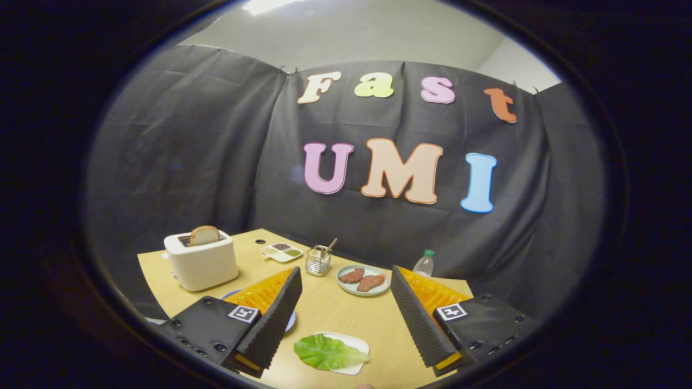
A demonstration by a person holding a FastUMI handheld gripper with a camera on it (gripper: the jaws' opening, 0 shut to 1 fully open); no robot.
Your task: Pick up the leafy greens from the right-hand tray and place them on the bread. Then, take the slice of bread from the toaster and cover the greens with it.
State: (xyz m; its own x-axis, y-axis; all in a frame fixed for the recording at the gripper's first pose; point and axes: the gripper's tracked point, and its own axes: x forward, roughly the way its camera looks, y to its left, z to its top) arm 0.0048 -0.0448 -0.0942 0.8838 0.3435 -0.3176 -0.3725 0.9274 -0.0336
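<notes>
Claw [346,302]: released, fingers spread wide with nothing between them, held above the bench [330,310].
Leafy greens [327,352]: a single green leaf lying on a small white tray [354,346], between the fingers and nearer than their tips (close under the claw).
Blue plate [291,320]: just beyond the left finger and mostly hidden by it; whether bread lies on it cannot be told.
Toaster [201,260]: white, well beyond the left finger, with a slice of bread [204,235] standing up out of its slot.
Further out: a plate of meat [363,280], a wire holder [318,260], a divided dish [282,252] and a bottle [424,263].
Step in hand: the approach to the greens; nothing grasped yet.
Next move calls for: lowering the claw over the leaf and pinching it gently, clear of the tray's rim.
</notes>
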